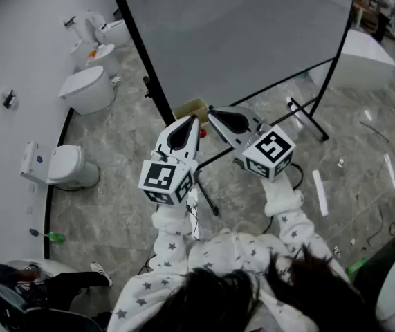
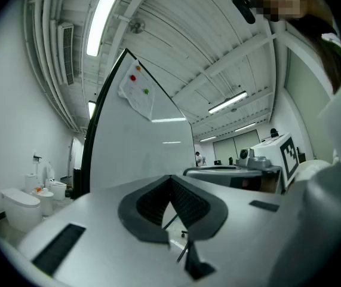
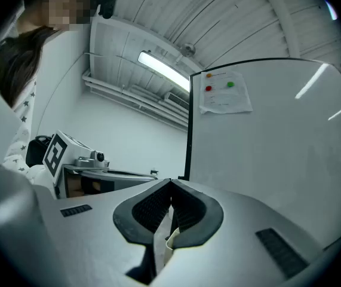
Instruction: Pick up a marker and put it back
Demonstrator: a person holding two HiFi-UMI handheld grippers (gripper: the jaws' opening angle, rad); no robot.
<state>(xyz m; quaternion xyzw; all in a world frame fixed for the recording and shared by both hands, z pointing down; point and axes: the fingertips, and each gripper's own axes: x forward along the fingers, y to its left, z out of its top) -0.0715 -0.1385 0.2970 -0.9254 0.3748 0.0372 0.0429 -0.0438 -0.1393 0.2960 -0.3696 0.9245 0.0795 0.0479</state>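
Observation:
Both grippers are raised in front of a whiteboard (image 1: 252, 40) on a stand. In the head view my left gripper (image 1: 191, 118) and right gripper (image 1: 211, 111) point at a small tan box (image 1: 190, 108) at the board's lower edge. A small red thing (image 1: 202, 133) shows between the two grippers; I cannot tell whether it is a marker. In the left gripper view the left gripper (image 2: 171, 178) is shut, with its tips together and nothing between them. The right gripper (image 3: 171, 184) is also shut and empty. A tan edge (image 3: 161, 247) shows below its jaws.
A sheet with a red and a green dot (image 3: 224, 91) hangs on the whiteboard (image 3: 277, 142). The stand's black legs (image 1: 308, 116) spread over the marble floor. Toilets (image 1: 86, 88) line the left wall. A white block (image 1: 363, 61) stands at the far right, and a seated person (image 1: 45, 289) is at the lower left.

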